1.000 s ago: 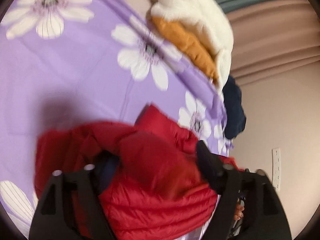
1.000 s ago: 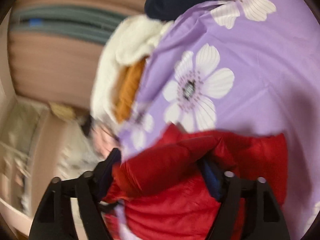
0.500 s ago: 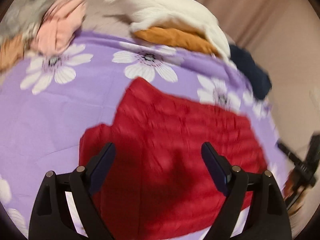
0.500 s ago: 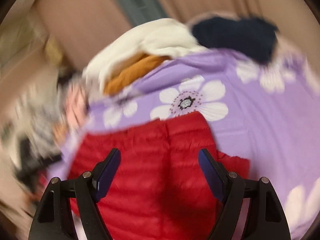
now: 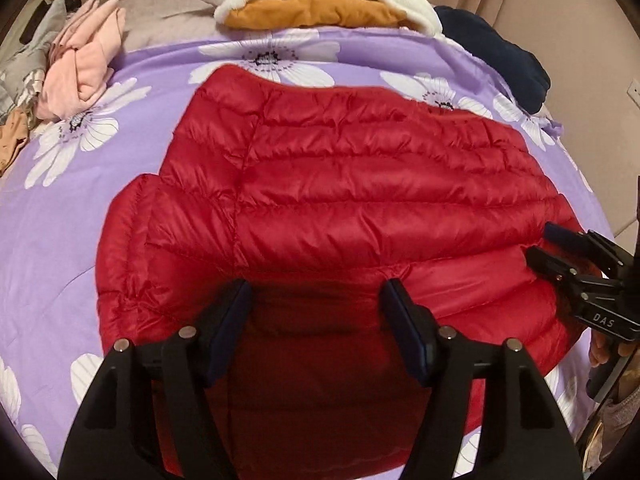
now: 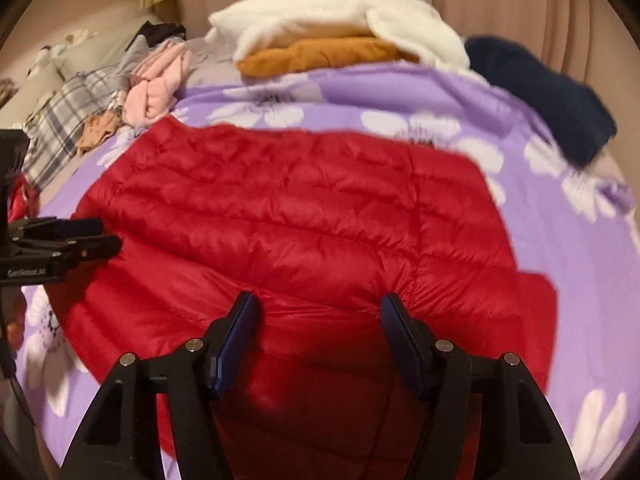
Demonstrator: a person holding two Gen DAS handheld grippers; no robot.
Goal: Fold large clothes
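Red jacket (image 5: 340,200) now flat, near hem shadowed; both narrowing grippers (image 5: 316,300) (image 6: 316,312) released

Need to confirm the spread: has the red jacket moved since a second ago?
Yes. The red jacket, bunched then, now lies spread flat toward the orange garment.

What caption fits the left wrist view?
Left gripper open above a red quilted puffer jacket spread on a purple floral bedsheet.
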